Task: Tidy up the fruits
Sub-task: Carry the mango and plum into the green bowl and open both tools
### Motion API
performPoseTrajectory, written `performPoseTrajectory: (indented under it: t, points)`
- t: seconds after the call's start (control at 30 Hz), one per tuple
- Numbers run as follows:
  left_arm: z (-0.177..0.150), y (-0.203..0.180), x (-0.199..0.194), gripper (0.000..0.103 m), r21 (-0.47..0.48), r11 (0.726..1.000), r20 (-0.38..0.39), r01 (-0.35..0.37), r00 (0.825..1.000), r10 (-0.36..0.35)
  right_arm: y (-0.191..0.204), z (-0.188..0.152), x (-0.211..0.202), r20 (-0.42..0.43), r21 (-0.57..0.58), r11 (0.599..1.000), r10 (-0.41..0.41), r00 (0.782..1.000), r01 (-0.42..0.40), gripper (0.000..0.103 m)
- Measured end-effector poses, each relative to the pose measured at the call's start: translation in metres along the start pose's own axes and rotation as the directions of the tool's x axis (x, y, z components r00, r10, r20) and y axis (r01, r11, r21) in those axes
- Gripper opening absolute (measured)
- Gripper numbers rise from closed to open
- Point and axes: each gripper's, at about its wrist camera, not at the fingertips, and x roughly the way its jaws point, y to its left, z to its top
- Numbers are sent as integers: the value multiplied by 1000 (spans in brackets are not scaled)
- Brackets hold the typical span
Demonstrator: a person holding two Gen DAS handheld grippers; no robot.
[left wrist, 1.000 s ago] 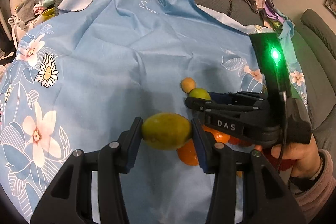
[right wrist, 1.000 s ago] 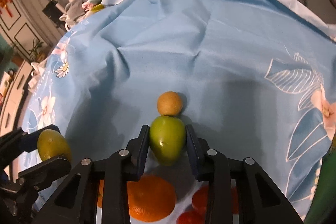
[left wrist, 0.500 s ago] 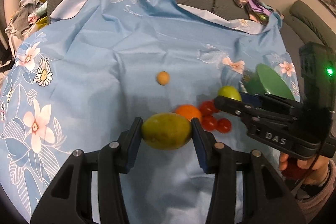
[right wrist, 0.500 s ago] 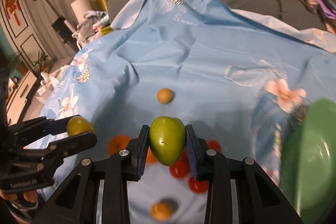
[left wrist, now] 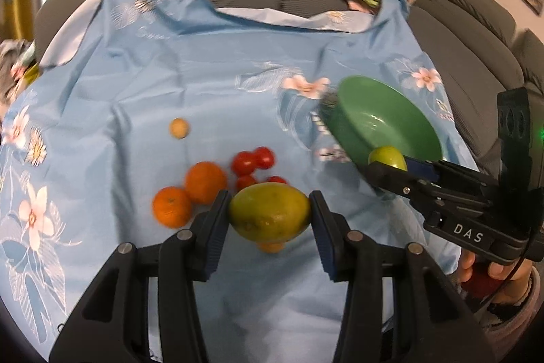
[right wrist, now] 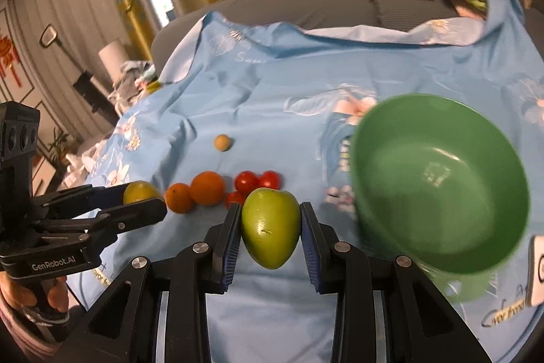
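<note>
- Left wrist view: left gripper [left wrist: 268, 218] clamps a mango [left wrist: 268, 213], long axis crosswise between the pads, held above the blue cloth [left wrist: 204, 73] near the oranges [left wrist: 190, 194] and tomatoes [left wrist: 253, 159].
- Right gripper [right wrist: 268, 230] clamps a green apple [right wrist: 270, 227], pointed end toward the camera, left of the green bowl [right wrist: 442, 186].
- Step in hand: carrying fruit to the bowl.
- Next move: bring each fruit over the bowl, lower, release.

We see open blue cloth [right wrist: 272, 97] behind the small tan fruit [right wrist: 223, 142], while 2 oranges [right wrist: 199, 191] and the tomatoes [right wrist: 256, 181] crowd the middle, and the green bowl [right wrist: 438, 182] blocks the right side.
</note>
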Motion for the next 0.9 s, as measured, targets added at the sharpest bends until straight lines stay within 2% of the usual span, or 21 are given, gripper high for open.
performPoseTrajectory:
  t: [0.43, 0.63, 0.9]
  points:
    - [40, -82, 31, 46, 172, 983, -8, 60, 998, -59, -65, -4, -34, 102, 112, 992, -65, 993, 54, 35]
    - [59, -116, 59, 46, 224, 969, -32, 103, 995, -99, -96, -6, -45, 116, 154, 983, -123, 986, 105, 35]
    - [68, -148, 92, 47, 284, 952, -77, 119, 992, -101, -126, -11, -49, 105, 189, 969, -181, 978, 159, 35]
